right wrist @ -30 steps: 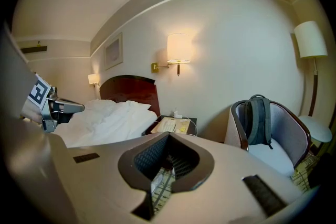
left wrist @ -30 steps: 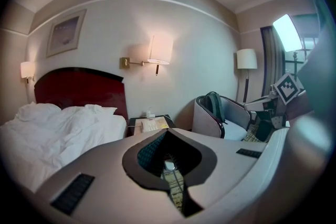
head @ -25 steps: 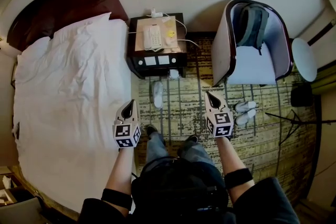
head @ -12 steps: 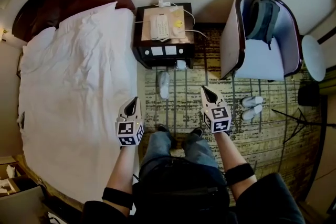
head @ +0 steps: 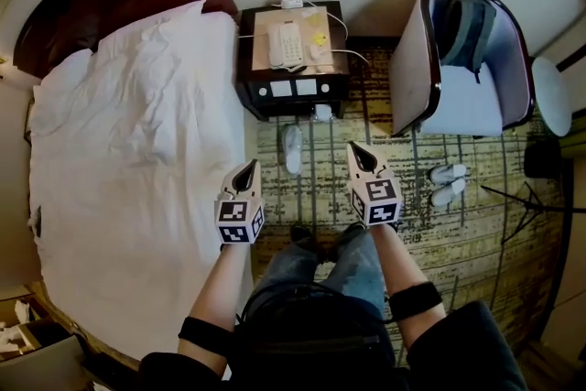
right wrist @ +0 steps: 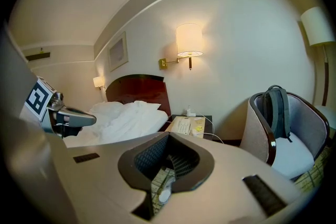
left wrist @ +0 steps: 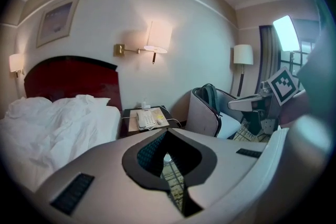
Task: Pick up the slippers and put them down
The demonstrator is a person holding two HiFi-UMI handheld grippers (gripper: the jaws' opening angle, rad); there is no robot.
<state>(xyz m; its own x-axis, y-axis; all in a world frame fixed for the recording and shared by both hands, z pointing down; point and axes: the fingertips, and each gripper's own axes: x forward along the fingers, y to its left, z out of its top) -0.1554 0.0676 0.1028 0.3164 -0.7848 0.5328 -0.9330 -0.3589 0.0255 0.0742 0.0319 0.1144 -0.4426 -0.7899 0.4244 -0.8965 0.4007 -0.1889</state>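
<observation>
no pickup yet. left gripper (head: 248, 166), right gripper (head: 356, 147) both closed, empty. lone slipper (head: 292, 148) by nightstand (head: 249, 98), slipper pair (head: 450, 184) by armchair (head: 412, 78), all on carpet (head: 320, 197).

This is a hotel bedroom, by every sign. A wide bed (head: 128, 133) in rumpled white linen stands against a dark, arched wooden headboard (head: 101, 5). Just beside it, a dark nightstand (head: 256, 101) with pale panels set into its front carries a corded telephone (head: 286, 44) (the sort of fitted bedside unit hotels favour). A shaded wall lamp (left wrist: 157, 36) on a brass arm glows above it, and a framed picture (left wrist: 55, 19) hangs over the headboard. A tub armchair (head: 417, 69) holding a backpack (head: 467, 23) stands on patterned carpet (head: 476, 233), near a pair of thin white slippers (head: 450, 183).
</observation>
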